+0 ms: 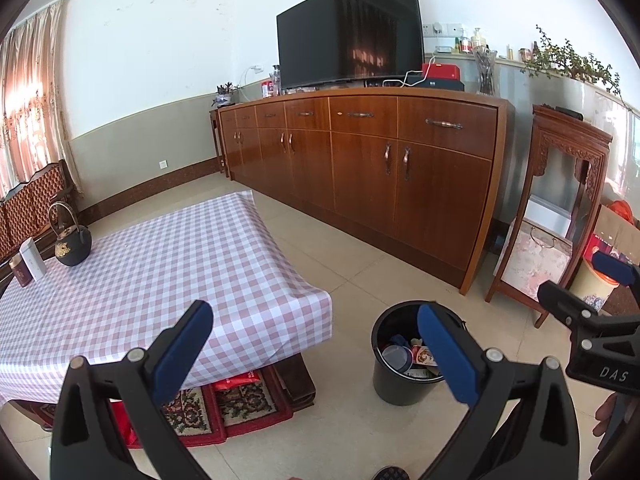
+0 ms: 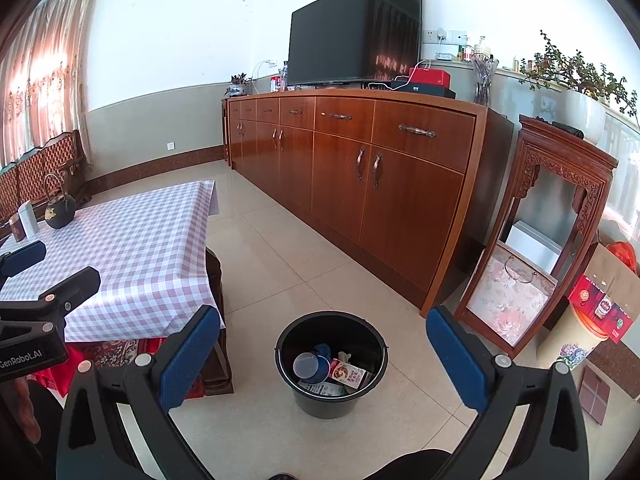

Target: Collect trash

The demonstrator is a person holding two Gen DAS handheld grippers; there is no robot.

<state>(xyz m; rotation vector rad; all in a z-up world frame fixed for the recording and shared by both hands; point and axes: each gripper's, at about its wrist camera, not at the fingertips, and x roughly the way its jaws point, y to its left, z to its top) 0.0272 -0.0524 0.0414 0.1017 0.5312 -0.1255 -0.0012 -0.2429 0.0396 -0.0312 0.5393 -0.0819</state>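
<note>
A black trash bin (image 2: 316, 402) stands on the tiled floor beside the low table; it also shows in the left wrist view (image 1: 392, 388). Inside lie a blue cup (image 2: 310, 366), a red-and-white carton (image 2: 348, 376) and other scraps. My left gripper (image 1: 316, 344) is open and empty, above the table's corner and the bin. My right gripper (image 2: 324, 354) is open and empty, straight above the bin. Each gripper shows at the edge of the other's view.
A low table with a checked cloth (image 1: 160, 264) holds a black teapot (image 1: 72, 246) and two small tins (image 1: 28, 264). A long wooden sideboard (image 2: 380, 184) with a TV (image 2: 356, 28) lines the wall. A carved stand (image 2: 552, 240) and boxes (image 2: 604, 304) stand at right.
</note>
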